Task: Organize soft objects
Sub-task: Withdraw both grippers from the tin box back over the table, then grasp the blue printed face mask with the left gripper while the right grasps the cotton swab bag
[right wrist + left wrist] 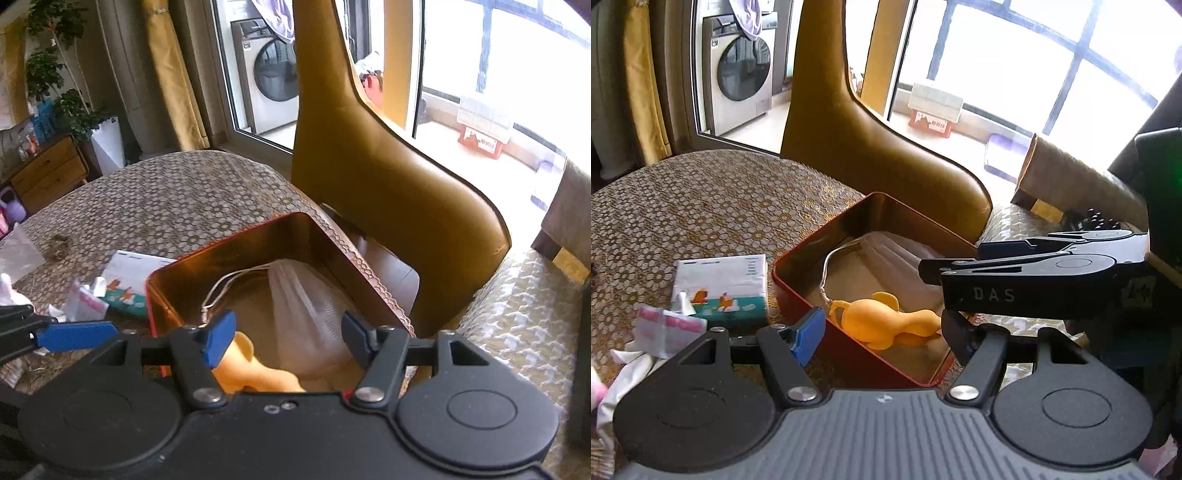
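Note:
A red tin point(820, 240) with a gold inside stands open on the patterned table. In it lie an orange soft toy point(882, 321) and a white mesh drawstring bag point(886, 251). My left gripper point(882, 334) hovers open over the tin's near side, nothing between its blue pads. My right gripper point(289, 338) is open too, above the tin point(236, 243), with the mesh bag point(306, 314) and the orange toy point(255, 373) lying below it. Its fingers point(960, 273) reach in from the right in the left wrist view.
A tissue pack point(724, 288) lies left of the tin, with a pink-and-white wrapper point(668, 328) and white cloth point(624, 373) nearer the table's left edge. A tan leather chair back point(868, 147) rises behind the tin. A clear plastic bag point(18, 251) sits far left.

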A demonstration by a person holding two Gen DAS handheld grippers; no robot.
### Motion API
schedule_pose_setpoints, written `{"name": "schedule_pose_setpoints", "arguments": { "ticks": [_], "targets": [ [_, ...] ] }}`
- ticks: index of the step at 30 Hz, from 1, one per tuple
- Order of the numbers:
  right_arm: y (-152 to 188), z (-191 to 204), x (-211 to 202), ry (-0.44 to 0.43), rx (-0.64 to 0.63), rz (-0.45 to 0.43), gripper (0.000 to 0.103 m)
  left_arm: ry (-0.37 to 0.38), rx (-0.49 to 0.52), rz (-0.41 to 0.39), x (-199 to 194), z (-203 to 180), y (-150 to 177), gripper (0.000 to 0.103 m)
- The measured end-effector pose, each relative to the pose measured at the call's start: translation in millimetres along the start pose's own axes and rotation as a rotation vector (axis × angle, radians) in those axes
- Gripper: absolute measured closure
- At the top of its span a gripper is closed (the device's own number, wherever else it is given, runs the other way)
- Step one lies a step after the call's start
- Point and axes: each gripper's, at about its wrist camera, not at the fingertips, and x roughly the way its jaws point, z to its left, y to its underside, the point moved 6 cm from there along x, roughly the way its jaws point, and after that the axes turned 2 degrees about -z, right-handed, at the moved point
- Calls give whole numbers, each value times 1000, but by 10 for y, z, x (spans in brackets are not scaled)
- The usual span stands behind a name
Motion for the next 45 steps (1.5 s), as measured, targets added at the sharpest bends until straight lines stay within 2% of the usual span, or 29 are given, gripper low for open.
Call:
{"name": "schedule_pose_setpoints", "arguments": {
  "ticks": [16, 18, 20, 24, 27, 31, 34, 38, 45],
  "targets": [
    [126, 435, -679, -42, -33, -107, 24, 1, -9, -91, -878, 224, 227, 34],
    [157, 496, -732, -51, -38, -114, 22, -3, -20, -102, -966, 282, 251, 30],
    [189, 562, -791, -61, -41, -120, 21, -18, -35, -118, -1049, 355, 279, 25],
    [257, 712, -908, -87, -47, -138, 17, -44, -54, -153, -1231, 507, 335, 25],
    [316, 835, -981, -114, -46, -148, 13, -71, -50, -180, -1375, 623, 392, 19],
    [390, 1016, -1062, -156, -54, -162, 11, -115, -41, -202, -1534, 787, 470, 19],
    [445, 1174, -1129, -196, -67, -184, 5, -138, -44, -212, -1636, 922, 526, 19],
    [522, 1435, -1196, -235, -109, -216, 0, -185, -81, -237, -1772, 1173, 606, 19],
    [694, 1918, -1205, -299, -211, -244, 0, -268, -101, -262, -1988, 1641, 722, 15]
  ]
}}
